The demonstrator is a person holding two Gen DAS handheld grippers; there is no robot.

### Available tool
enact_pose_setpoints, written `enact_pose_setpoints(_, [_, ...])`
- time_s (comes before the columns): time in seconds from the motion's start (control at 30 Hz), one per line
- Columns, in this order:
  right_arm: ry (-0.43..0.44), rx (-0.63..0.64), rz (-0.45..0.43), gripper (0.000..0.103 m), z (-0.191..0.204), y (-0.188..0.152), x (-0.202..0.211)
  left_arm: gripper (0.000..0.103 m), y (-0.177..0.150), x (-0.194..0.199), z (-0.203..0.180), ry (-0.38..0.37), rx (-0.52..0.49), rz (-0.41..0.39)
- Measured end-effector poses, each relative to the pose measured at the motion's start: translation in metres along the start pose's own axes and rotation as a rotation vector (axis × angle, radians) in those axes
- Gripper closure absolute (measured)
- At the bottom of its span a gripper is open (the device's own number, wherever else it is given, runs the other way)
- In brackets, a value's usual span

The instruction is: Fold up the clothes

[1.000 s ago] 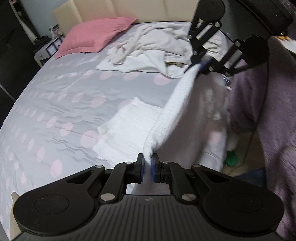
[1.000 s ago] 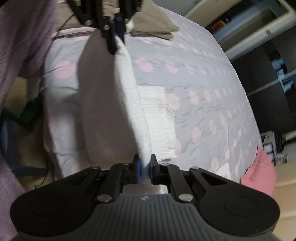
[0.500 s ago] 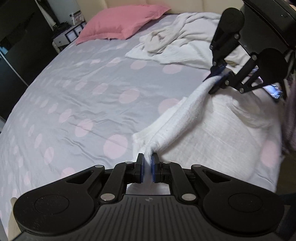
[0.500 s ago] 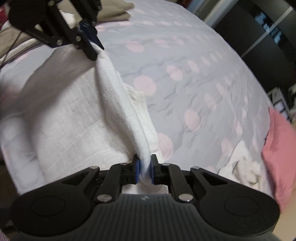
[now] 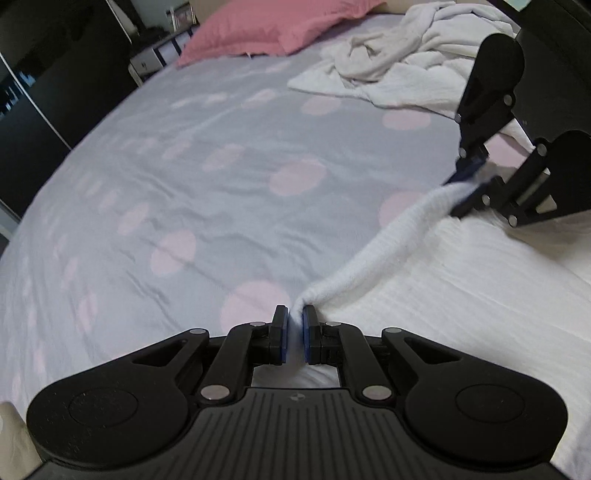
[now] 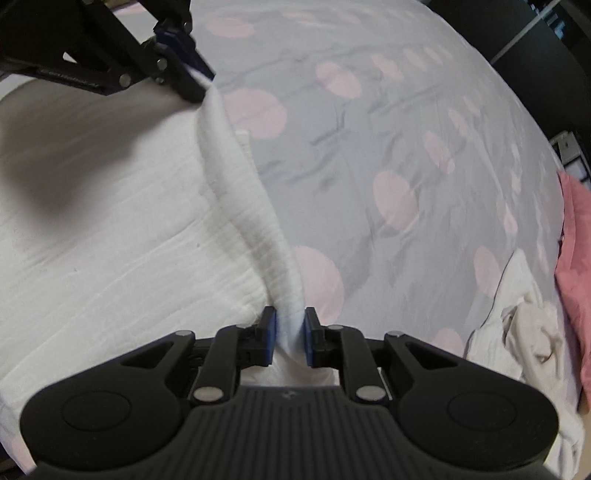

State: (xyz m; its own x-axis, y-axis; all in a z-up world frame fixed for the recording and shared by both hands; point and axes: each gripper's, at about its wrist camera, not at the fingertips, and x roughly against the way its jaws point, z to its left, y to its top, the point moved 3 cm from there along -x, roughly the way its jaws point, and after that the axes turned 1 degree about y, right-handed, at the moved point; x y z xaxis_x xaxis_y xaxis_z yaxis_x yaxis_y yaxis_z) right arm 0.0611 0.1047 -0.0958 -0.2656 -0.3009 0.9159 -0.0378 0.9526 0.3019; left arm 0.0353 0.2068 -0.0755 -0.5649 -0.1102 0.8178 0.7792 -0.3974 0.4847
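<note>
A white textured cloth (image 5: 461,280) lies spread on the bed, also seen in the right wrist view (image 6: 122,229). Its raised edge (image 5: 380,251) runs taut between my two grippers. My left gripper (image 5: 294,334) is shut on one corner of that edge, low over the bed. My right gripper (image 6: 289,341) is shut on the other corner. Each gripper shows in the other's view: the right gripper (image 5: 469,184) at the right, the left gripper (image 6: 192,79) at the top left.
The bed has a grey sheet with pink dots (image 5: 207,192). A heap of white and cream laundry (image 5: 399,70) lies near a pink pillow (image 5: 273,29); both also show in the right wrist view, laundry (image 6: 524,339) and pillow (image 6: 576,266). Dark furniture (image 5: 44,85) stands left of the bed.
Both grippers have carried the held edge from beside the bed forward and down over it. The cloth that hung off the side now lies spread on the sheet.
</note>
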Motion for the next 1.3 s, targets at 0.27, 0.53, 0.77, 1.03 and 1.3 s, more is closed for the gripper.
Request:
enact_pose_setpoints(0.27, [-0.029,-0.058,-0.009,0.070,-0.005,-0.007,-0.008,0.092,-0.007,-0.026,-0.009,0.020,-0.024,0.045])
enact_pose_setpoints(0.53, [-0.003,-0.348,-0.041,0.054,-0.038,-0.031,0.022,0.077,-0.003,0.023,0.010,0.052,0.116,-0.048])
enact_pose_setpoints(0.77, [0.033,-0.475,-0.146,0.055,-0.032,-0.056,0.061,0.069,-0.011,0.077,0.000,0.038,0.226,-0.103])
enact_pose_setpoints(1.03, [0.092,-0.485,-0.174,0.052,0.019,-0.092,0.083,0.055,-0.057,0.114,-0.038,0.003,0.218,-0.049])
enact_pose_setpoints(1.3, [0.171,-0.523,-0.208,0.055,0.067,-0.127,0.099,0.054,-0.113,0.125,-0.069,-0.045,0.298,0.023])
